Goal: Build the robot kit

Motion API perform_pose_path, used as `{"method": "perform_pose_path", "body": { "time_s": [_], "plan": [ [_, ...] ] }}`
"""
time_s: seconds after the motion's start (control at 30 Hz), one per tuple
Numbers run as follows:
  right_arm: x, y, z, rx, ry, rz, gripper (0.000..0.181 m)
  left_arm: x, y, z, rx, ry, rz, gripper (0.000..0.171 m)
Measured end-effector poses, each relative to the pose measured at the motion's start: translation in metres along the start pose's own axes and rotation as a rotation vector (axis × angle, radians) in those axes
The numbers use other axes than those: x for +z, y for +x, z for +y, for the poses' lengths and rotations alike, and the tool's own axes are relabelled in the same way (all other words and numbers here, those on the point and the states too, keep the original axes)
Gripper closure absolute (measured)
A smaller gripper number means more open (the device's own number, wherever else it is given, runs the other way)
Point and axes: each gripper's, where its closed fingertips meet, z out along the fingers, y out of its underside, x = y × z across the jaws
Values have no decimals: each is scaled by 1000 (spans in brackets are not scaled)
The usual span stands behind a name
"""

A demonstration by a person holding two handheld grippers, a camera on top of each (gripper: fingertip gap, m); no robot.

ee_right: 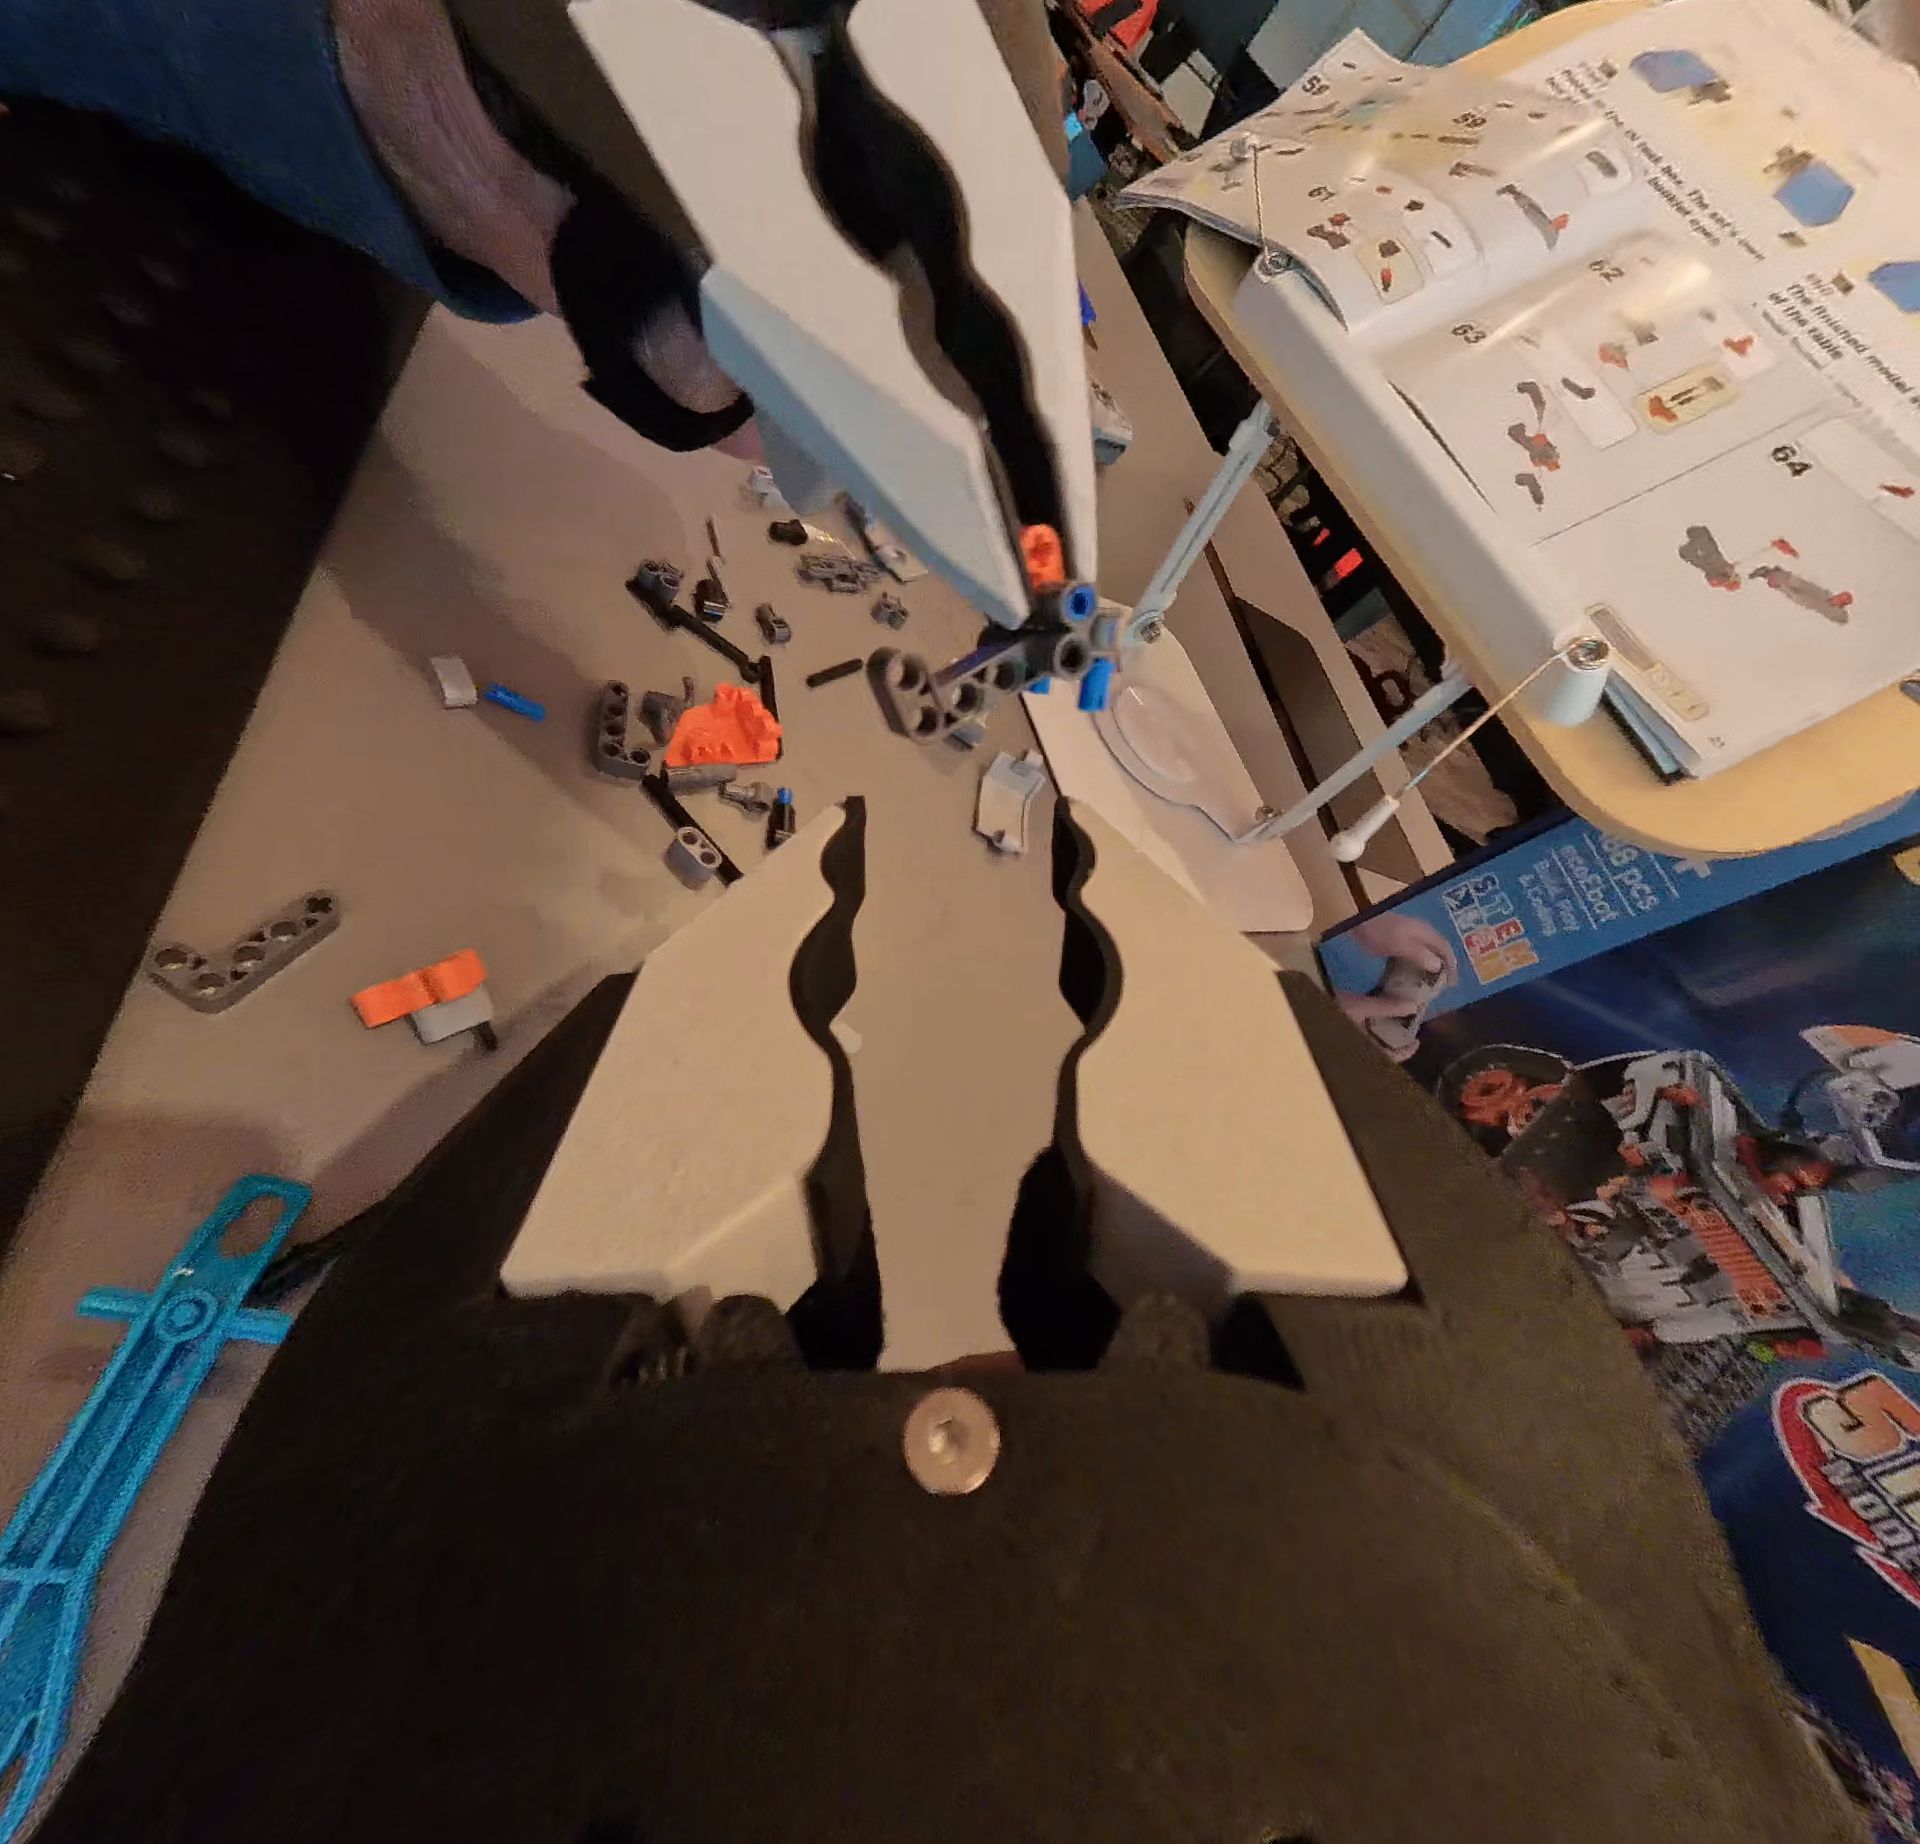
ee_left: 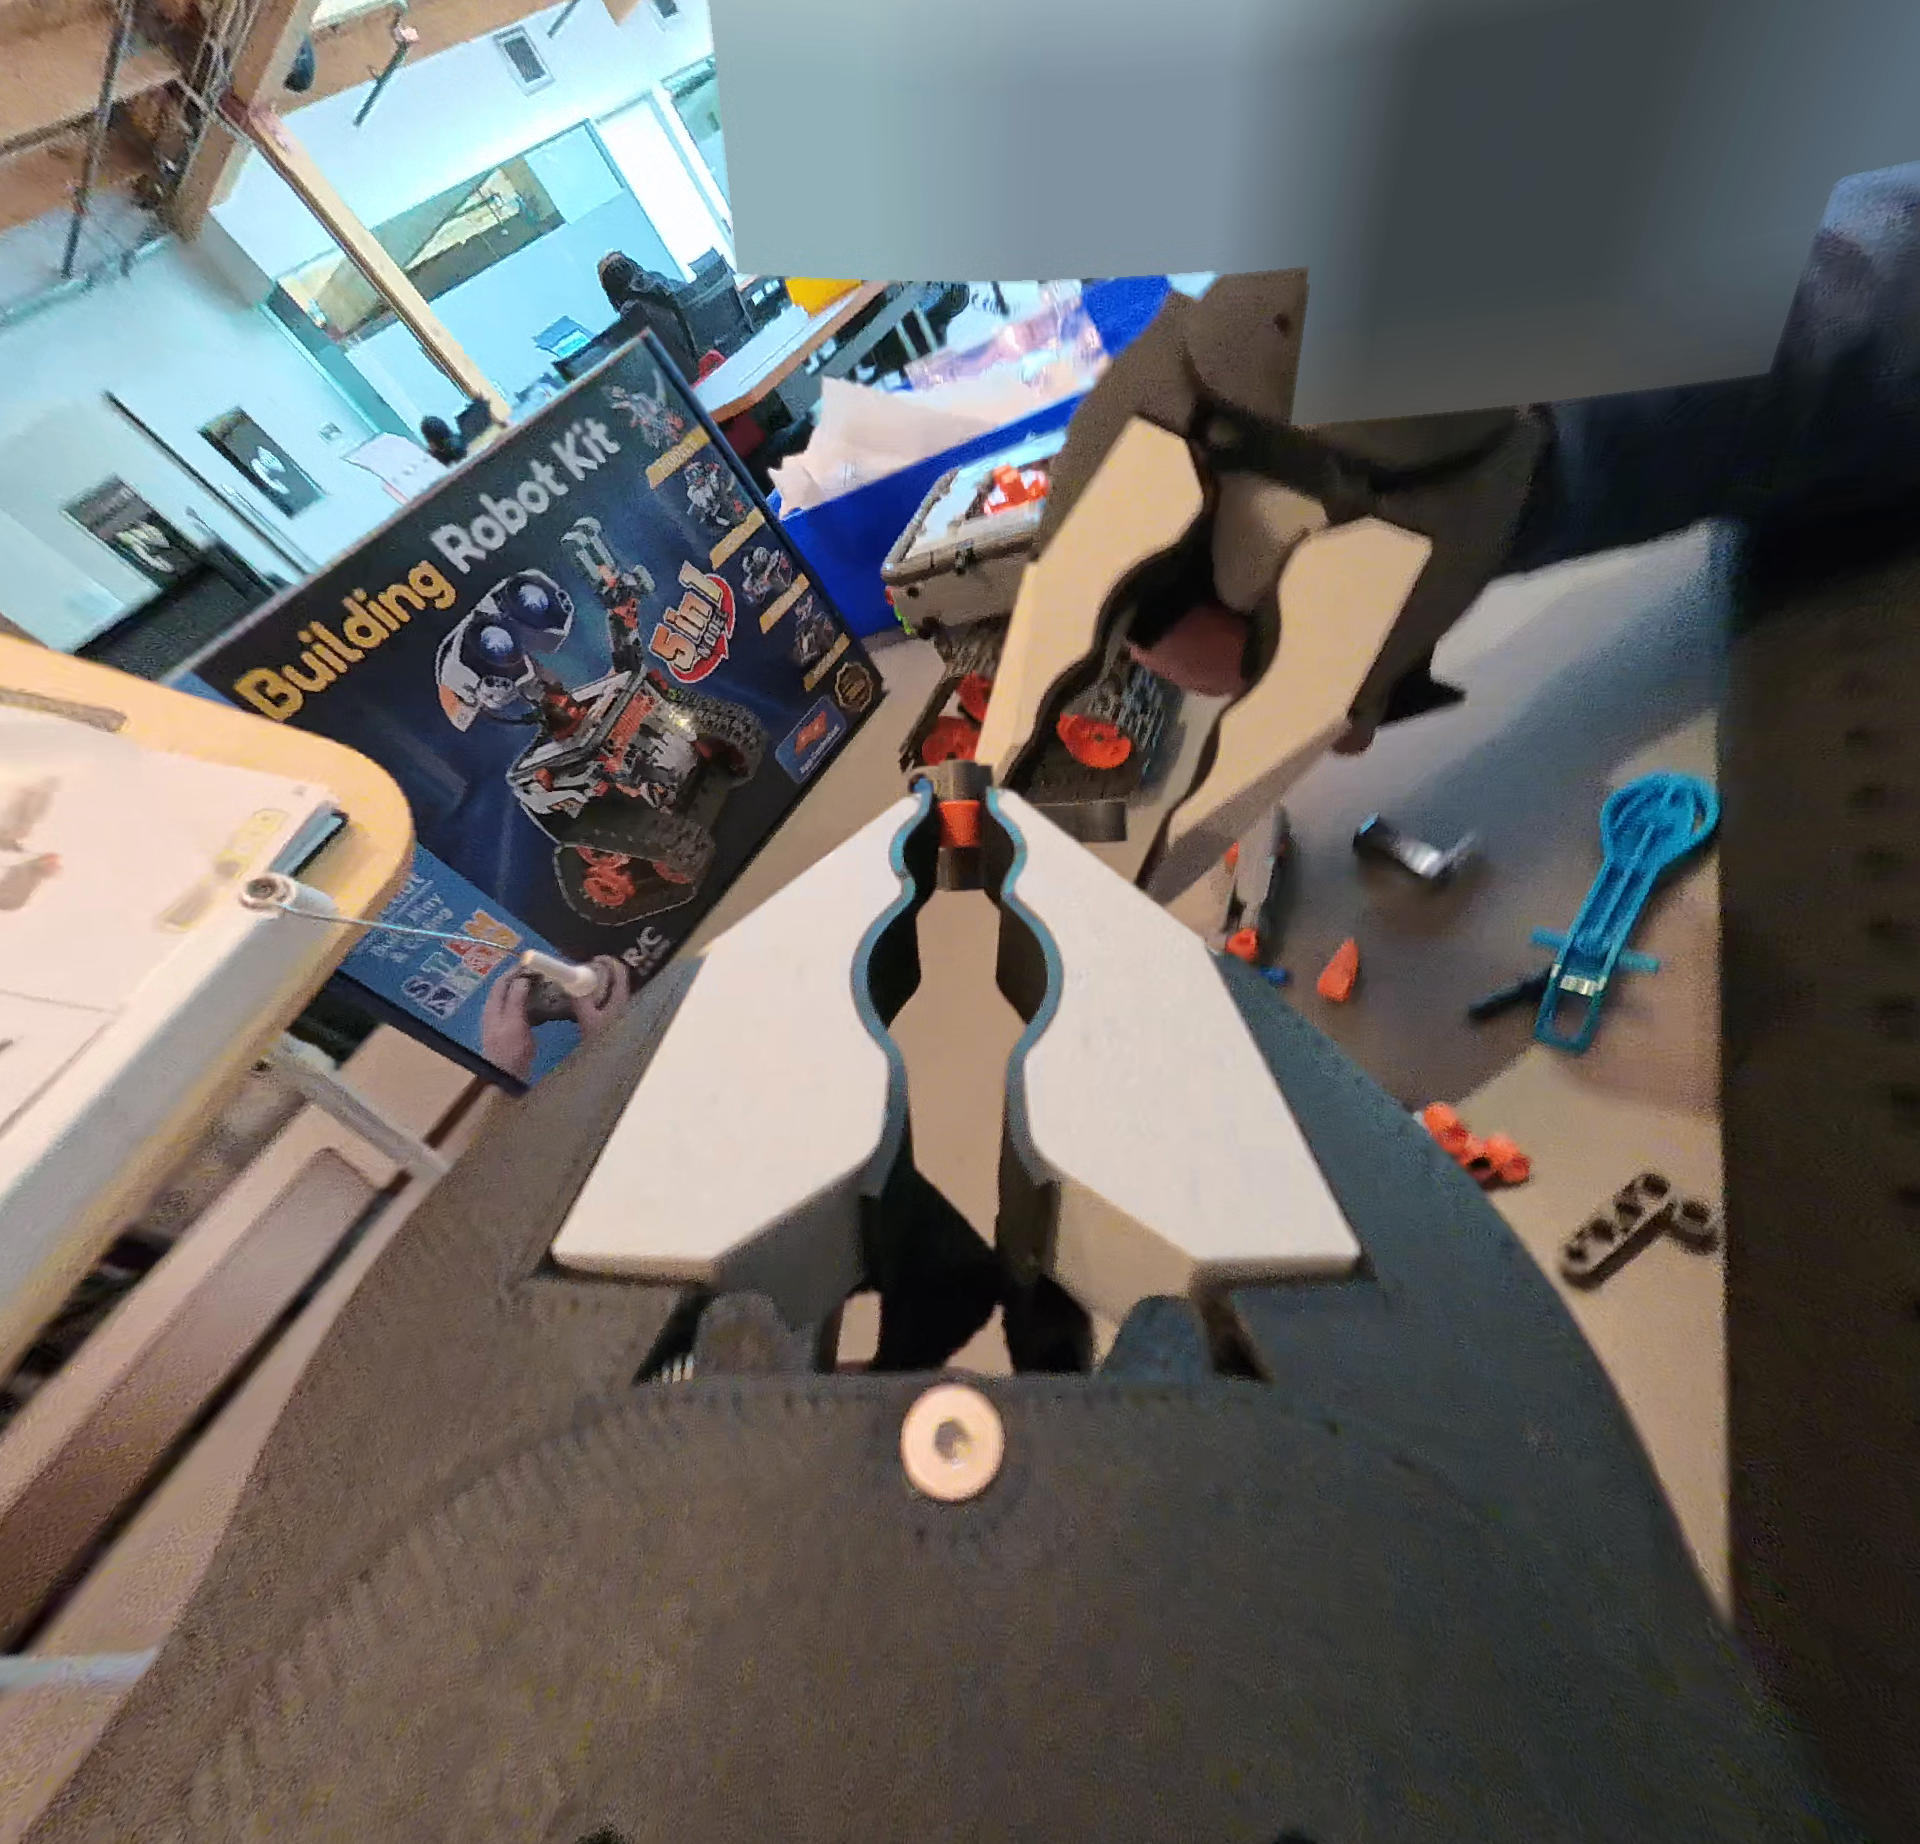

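- A dark blue cardboard toy-robot kit box (ee_left: 540,672) is standing tilted at left of centre in the left wrist view; it is carrying printed lettering and a robot picture, and it is filling the lower right of the right wrist view (ee_right: 1683,1223).
- An open white instruction booklet (ee_right: 1621,340) with printed step diagrams is lying on a pale wooden book stand (ee_right: 1704,807) in the upper right of the right wrist view.
- The left gripper (ee_left: 958,807) is clamping its white fingers on a small assembly of orange, grey and blue building pieces (ee_left: 961,826); in the right wrist view this same gripper (ee_right: 1044,573) is pointing down from the top, holding the assembly (ee_right: 997,667) clear above the table.
- The right gripper (ee_right: 956,818) is showing its fingers apart, nothing between them, tips just below the held assembly.
- Loose grey, black and orange parts (ee_right: 717,724) are lying scattered across the beige tabletop (ee_right: 416,807) at centre left.
- A turquoise plastic separator tool (ee_right: 135,1399) is lying near the table's lower left edge.
- Bare tabletop is showing between the right gripper's fingers.
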Motion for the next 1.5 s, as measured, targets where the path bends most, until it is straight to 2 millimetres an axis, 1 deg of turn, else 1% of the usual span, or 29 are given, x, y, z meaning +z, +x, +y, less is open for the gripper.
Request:
{"method": "perform_pose_path", "body": {
  "time_s": [0.07,0.1,0.2,0.27,0.37,0.43,0.53,0.6,0.63,0.7,0.83,0.97,1.03,1.13,1.27,1.5],
  "plan": [
    [1,4,1,-44,-14,43,145,0,-7,-8,-109,68,4,166],
    [1,6,1,-67,-29,64,145,0,-5,-11,-163,98,35,166],
    [4,12,-3,-103,-37,141,139,1,-5,-13,-329,149,98,166],
    [6,16,-5,-131,-48,197,139,1,-5,-13,-439,174,141,166],
    [8,21,-7,-178,-56,267,140,2,-5,-12,-542,205,188,166],
    [10,22,-12,-191,-38,292,143,2,-4,-12,-587,215,213,166],
    [11,23,-10,-241,-58,322,151,3,0,-12,-648,226,261,166],
    [10,24,-11,-260,-49,345,161,4,1,-13,-690,236,285,166],
    [10,24,-12,-262,-44,343,163,4,-1,-12,-705,240,278,166],
    [8,25,-14,-267,-45,354,162,4,-1,-11,-728,246,299,166],
    [8,25,-14,-264,-44,356,144,3,0,-13,-727,247,313,166],
    [5,30,-17,-237,-36,383,139,2,-1,-12,-723,245,310,166],
    [5,29,-19,-243,-26,385,137,3,-1,-10,-723,235,303,166],
    [7,26,-18,-271,-35,382,140,6,3,-8,-740,222,321,166],
    [4,27,-22,-277,-17,398,155,8,7,-7,-742,215,342,166],
    [5,27,-19,-273,-25,389,156,10,8,-5,-752,207,347,166]
  ]
}}
